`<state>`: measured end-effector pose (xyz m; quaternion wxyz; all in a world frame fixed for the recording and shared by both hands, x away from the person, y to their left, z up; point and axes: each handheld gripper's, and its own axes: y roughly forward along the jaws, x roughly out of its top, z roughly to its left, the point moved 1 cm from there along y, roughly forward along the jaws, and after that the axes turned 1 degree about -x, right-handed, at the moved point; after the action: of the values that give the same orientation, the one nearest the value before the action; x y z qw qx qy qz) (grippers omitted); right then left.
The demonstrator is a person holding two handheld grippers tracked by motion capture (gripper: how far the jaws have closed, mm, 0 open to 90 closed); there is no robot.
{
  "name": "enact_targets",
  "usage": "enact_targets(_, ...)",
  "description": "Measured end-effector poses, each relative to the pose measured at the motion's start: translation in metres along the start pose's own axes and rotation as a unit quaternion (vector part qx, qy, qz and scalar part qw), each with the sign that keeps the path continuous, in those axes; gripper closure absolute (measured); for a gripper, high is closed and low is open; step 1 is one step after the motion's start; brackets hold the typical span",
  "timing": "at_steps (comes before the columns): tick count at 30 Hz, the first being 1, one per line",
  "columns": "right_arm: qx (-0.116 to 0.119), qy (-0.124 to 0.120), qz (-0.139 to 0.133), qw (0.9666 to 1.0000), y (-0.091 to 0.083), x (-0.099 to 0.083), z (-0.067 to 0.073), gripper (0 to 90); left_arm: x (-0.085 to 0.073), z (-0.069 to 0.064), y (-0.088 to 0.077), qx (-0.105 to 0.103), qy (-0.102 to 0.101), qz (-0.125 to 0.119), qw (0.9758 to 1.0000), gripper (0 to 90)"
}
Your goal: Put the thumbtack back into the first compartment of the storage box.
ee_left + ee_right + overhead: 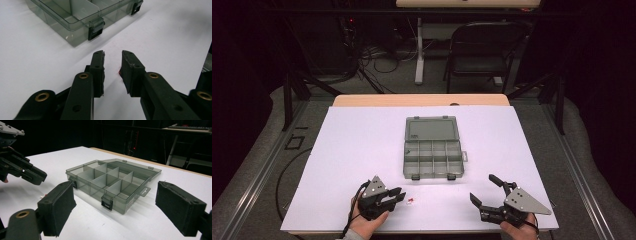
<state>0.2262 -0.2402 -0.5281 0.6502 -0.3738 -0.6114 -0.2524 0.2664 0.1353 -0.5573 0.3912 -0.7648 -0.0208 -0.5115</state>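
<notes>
A smoky clear organiser box [432, 155] lies open mid-table, its lid [431, 128] folded back flat and its compartments bare. A tiny red and white piece [411, 201] rests on the white sheet in front of the box. My left gripper [401, 195] is low over the sheet just left of that piece. In the left gripper view the left gripper [113, 53] has its jaws narrowed with a gap, and the red piece [120, 72] shows at the inner edge of the right jaw, not pinched. My right gripper [482, 187] stands wide open and holds nothing, facing the box [112, 182].
White sheet [352, 150] covers the table, with bare room on both sides of the box. The table's near edge runs just under both hands. Beyond the far edge stand a dark chair [482, 50] and a desk leg [418, 50] among floor cables.
</notes>
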Motion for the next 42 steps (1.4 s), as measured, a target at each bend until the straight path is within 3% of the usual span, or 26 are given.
enact_targets(5, 0.0, 0.001, 0.001, 1.0, 0.0, 0.0, 0.0, 14.5, -0.001, -0.005, 0.006, -0.008, 0.013, 0.016, 0.9998, 75.7)
enact_targets(11, 0.001, 0.0, 0.003, 1.0, 0.0, 0.0, 0.0, 14.5, -0.004, -0.007, 0.014, -0.025, 0.014, 0.034, 0.999, 77.3)
enact_targets(16, 0.001, -0.001, 0.002, 1.0, 0.0, 0.0, 0.0, 14.5, -0.005, -0.008, 0.018, -0.026, 0.02, 0.044, 0.9985, 77.5)
enact_targets(19, 0.001, 0.001, 0.003, 1.0, 0.0, 0.0, 0.0, 14.5, -0.006, -0.008, 0.019, -0.031, 0.013, 0.044, 0.9984, 77.8)
enact_targets(42, 0.004, 0.001, 0.004, 1.0, 0.0, 0.0, 0.001, 14.5, -0.007, -0.011, 0.023, -0.026, 0.029, 0.056, 0.9977, 85.2)
